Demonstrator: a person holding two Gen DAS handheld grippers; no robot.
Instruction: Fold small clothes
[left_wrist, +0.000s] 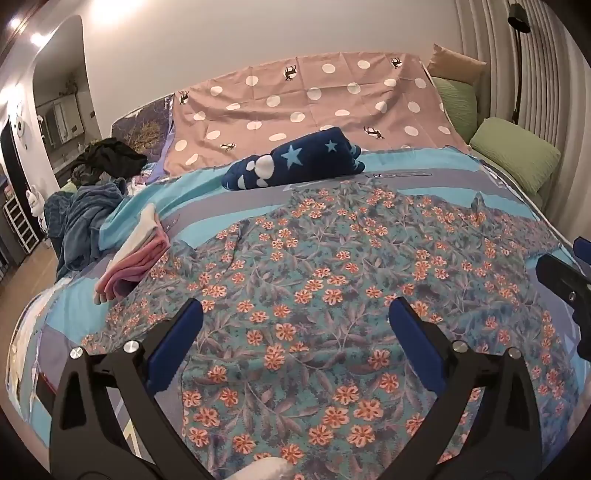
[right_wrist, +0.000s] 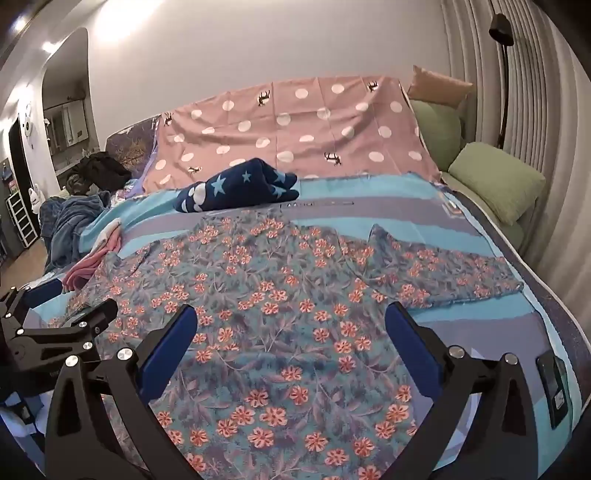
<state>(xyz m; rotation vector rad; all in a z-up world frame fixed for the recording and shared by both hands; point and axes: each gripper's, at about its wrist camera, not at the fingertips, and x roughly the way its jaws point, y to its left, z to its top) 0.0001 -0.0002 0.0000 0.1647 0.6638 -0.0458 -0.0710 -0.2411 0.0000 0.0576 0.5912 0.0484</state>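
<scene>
- A teal cotton garment printed with orange flowers (left_wrist: 332, 288) (right_wrist: 280, 295) is spread flat on the blue-and-grey striped bedsheet (left_wrist: 207, 206) (right_wrist: 461, 325).
- The left gripper (left_wrist: 295, 332) is held wide apart above it, nothing gripped.
- The right gripper (right_wrist: 291, 332) is likewise spread wide, empty.
- A folded pink cloth (left_wrist: 136, 258) is seen touching the garment's left edge.
- A navy star-patterned bundle (left_wrist: 295, 158) (right_wrist: 240, 184) is laid beyond it.

The floral shirt (right_wrist: 280, 317) lies spread flat on the bed (right_wrist: 461, 236), one sleeve stretched to the right. Behind it lies a rolled star-print blanket (right_wrist: 236, 188), and behind that a dotted sheet (right_wrist: 295, 125). Left of the shirt, touching its edge, lies a folded garment (left_wrist: 136, 258). Two pillows (right_wrist: 495, 181) are at the far right.
</scene>
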